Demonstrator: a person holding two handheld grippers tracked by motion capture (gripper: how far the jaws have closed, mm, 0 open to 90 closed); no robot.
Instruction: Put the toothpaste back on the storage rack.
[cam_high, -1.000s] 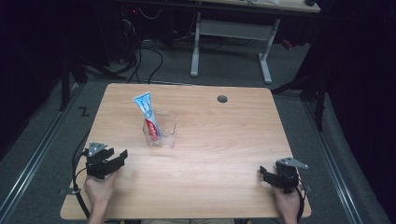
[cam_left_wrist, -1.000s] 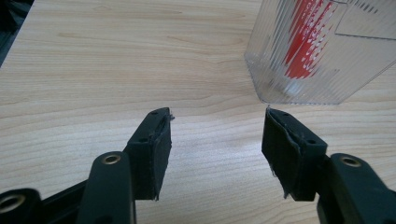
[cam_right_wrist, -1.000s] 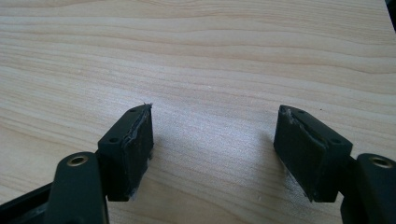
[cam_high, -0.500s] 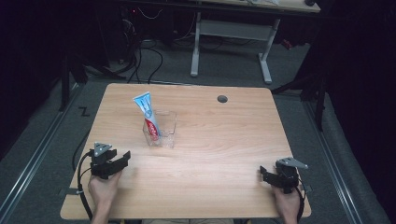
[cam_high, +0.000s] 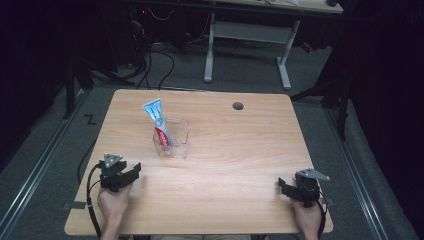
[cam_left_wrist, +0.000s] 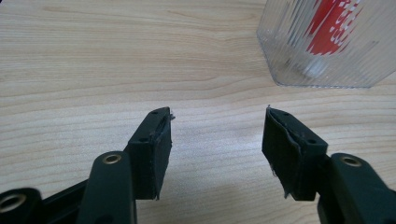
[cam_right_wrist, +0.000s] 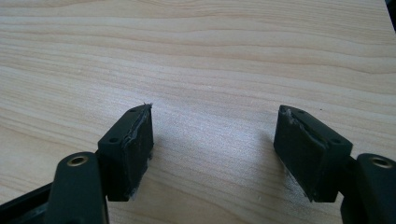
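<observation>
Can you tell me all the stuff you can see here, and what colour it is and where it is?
toothpaste tube: 1, blue and white top with red lower part, standing tilted inside the cup
cup: 1, clear ribbed plastic, on the table left of the middle
table: 1, light wood, with a dark round hole near its far edge
second desk: 1, white legs, on the floor behind the table
cables: several, black, on the floor at the back
left gripper: 1, black, jaws apart, near the table's front left, pointing toward the cup
right gripper: 1, black, jaws apart, near the table's front right over bare wood
</observation>
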